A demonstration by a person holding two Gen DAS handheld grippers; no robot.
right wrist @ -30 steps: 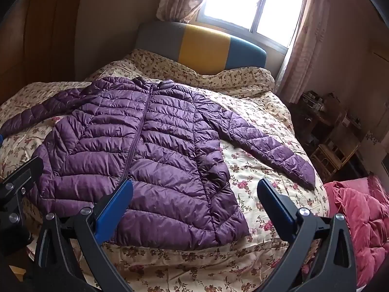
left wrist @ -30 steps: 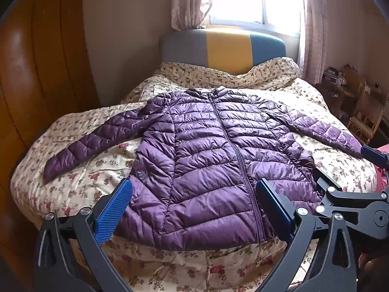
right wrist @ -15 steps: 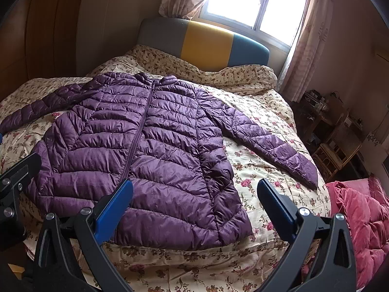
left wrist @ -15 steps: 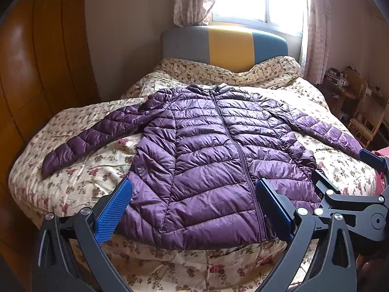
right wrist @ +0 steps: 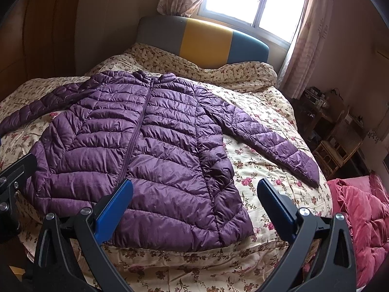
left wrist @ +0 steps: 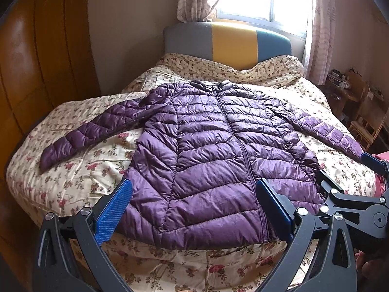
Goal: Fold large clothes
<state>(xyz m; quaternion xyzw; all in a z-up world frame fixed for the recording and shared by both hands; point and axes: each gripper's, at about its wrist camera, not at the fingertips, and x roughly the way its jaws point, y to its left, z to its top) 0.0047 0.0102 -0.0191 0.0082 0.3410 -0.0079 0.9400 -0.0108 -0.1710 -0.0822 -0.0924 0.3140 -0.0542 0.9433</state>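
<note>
Both views drawn back, left tongs (left wrist: pixel 194 206) and right tongs (right wrist: pixel 194 206) wide, empty, jacket (left wrist: pixel 218 165) cuff hidden.

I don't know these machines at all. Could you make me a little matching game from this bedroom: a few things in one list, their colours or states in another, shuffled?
Things:
1. puffer jacket
2. left tongs
3. quilt
4. headboard's middle panel

Descriptions:
A. yellow
B. purple, spread flat, zipped
C. pink, bunched beside the bed
D. open, holding nothing

Pairs: 1-B, 2-D, 3-C, 4-A
</note>
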